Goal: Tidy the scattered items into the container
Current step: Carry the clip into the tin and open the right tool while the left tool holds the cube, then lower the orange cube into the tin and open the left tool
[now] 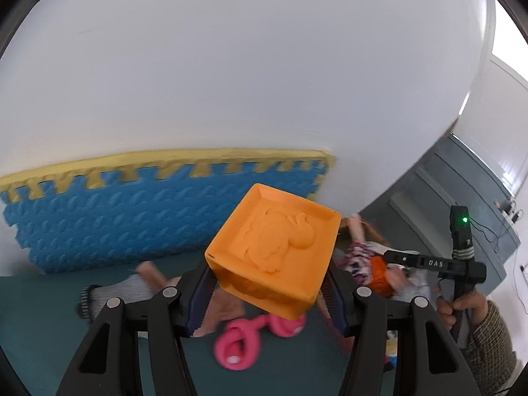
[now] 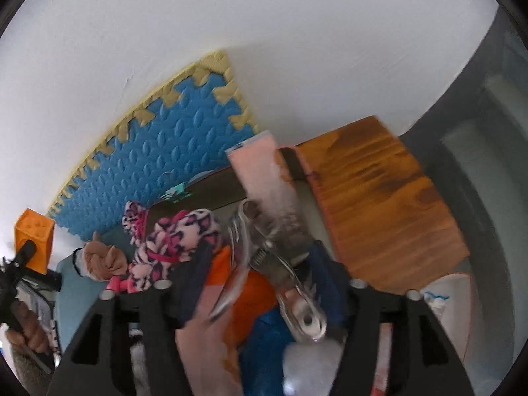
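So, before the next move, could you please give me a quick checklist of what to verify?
1. Left gripper clamped on the orange block: ok, a pad on each side.
2. Right gripper gripping the metal pliers: cannot tell; they lie between the jaws, blurred.
3. Wooden lid out of the way: ok, swung aside.
4. Free room below for the block: cannot tell; the pink patterned plush and cloths crowd the view.
5. Grippers apart from each other: ok.
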